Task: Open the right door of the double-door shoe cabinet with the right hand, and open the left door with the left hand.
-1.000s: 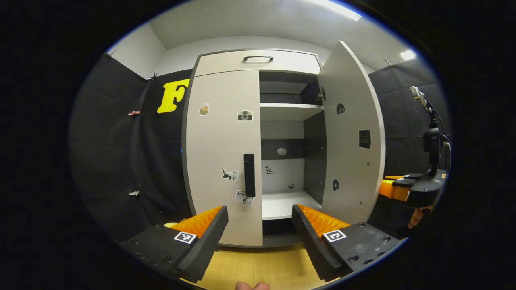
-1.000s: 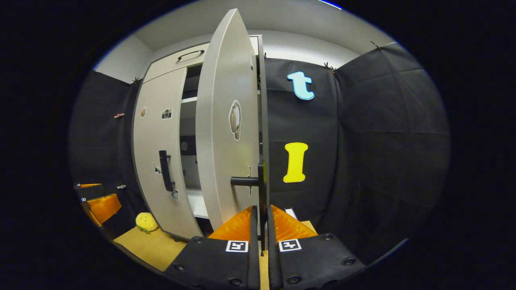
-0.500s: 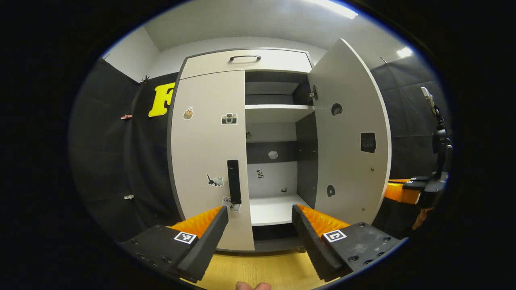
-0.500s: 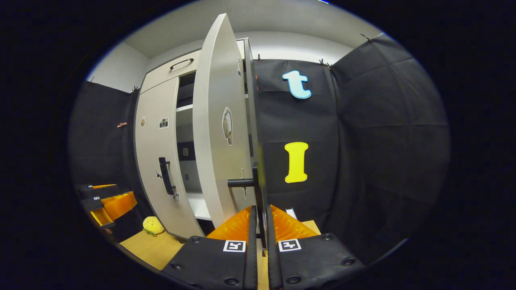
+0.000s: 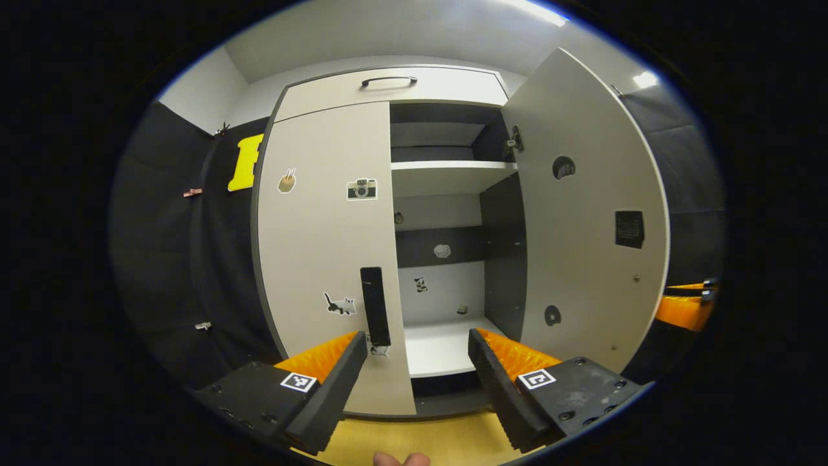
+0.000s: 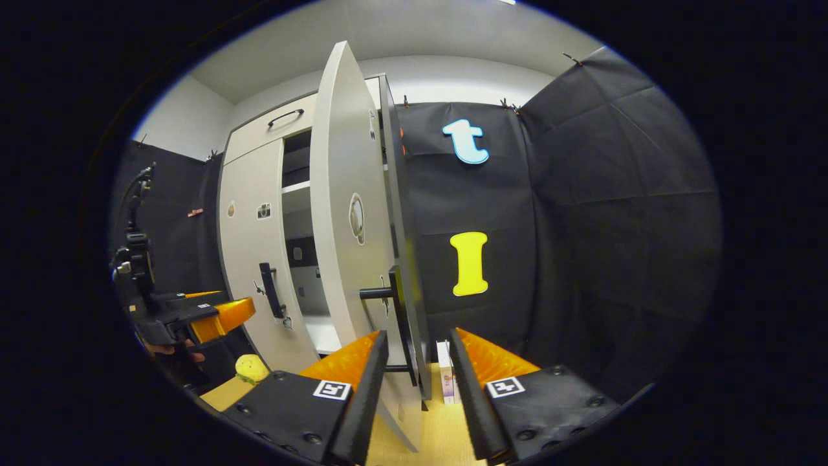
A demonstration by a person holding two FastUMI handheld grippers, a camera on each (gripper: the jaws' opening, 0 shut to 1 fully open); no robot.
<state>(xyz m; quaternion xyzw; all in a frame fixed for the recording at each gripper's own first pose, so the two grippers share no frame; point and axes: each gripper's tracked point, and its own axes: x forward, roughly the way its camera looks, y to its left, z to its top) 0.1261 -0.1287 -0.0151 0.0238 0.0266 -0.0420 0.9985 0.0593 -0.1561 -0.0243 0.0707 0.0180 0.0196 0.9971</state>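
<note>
The grey shoe cabinet faces me in the left gripper view. Its left door [image 5: 323, 246] is closed and carries a black vertical handle [image 5: 375, 305]. The right door [image 5: 582, 213] stands swung wide, baring the shelves [image 5: 446, 175]. My left gripper [image 5: 417, 340] is open, a short way in front of the left door's handle, which sits just above its left finger. In the right gripper view the right door [image 6: 352, 194] is edge-on. Its black handle [image 6: 404, 317] lies between the spread fingers of my open right gripper [image 6: 418, 336], apart from both. The left gripper [image 6: 194, 317] is at the left there.
A yellow plush toy [image 6: 249, 369] lies on the wooden floor [image 6: 446, 433] by the cabinet's foot. A thin white box [image 6: 445, 372] stands behind the open door. A drawer with a handle [image 5: 388, 81] tops the cabinet. Black cloth walls close in on both sides.
The right gripper has opened and let go of the right door's handle. The left gripper has come closer to the cabinet, toward the left door's handle. The right door swung a little wider.
</note>
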